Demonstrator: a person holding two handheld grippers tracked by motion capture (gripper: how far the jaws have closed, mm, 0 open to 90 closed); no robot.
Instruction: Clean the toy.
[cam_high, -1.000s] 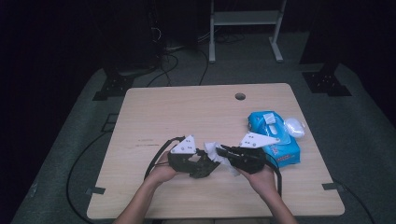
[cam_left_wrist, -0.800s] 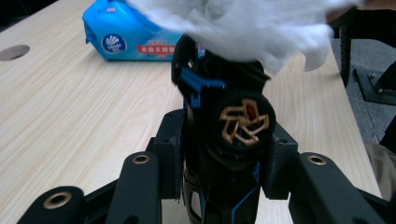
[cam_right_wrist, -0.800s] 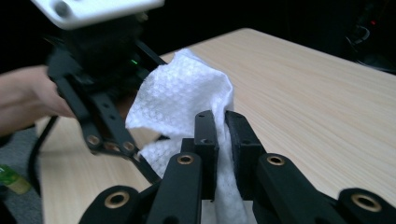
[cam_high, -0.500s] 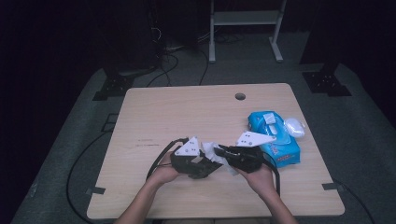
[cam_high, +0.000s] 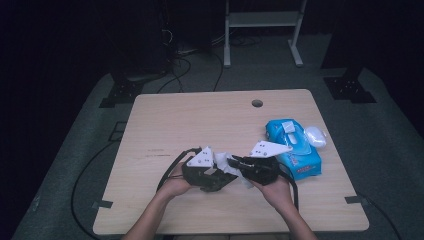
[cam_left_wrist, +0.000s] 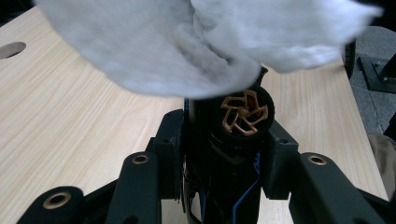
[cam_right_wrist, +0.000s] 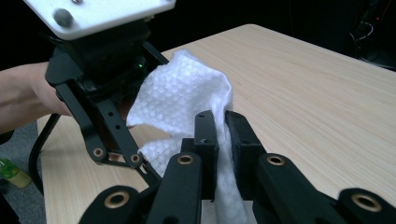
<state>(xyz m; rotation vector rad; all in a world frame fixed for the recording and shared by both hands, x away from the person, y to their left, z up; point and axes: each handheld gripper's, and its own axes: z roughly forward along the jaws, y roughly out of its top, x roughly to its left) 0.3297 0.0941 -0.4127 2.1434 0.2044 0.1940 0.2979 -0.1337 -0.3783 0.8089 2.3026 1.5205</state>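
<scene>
A white wet wipe (cam_right_wrist: 187, 100) is clamped in the closed jaws of the right gripper (cam_right_wrist: 223, 140) and is held against a small black wheeled toy (cam_left_wrist: 243, 114), gripped by the left gripper (cam_left_wrist: 219, 154), left of the blue wipe pack (cam_high: 292, 145) on the surface (cam_high: 200, 115). Wiping is judged underway, not finished.

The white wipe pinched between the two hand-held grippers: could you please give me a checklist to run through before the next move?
1. Right hand-held gripper shut on the white wipe: ok.
2. Left hand-held gripper clamped on the toy wheel: ok.
3. Wipe touching the wheel: ok, it drapes over the top.
4. Wheel's far side reached by the wipe: cannot tell, it is hidden.
5. Blue wipe pack apart from both grippers: ok.
6. Table bare ahead of the grippers: ok.
</scene>
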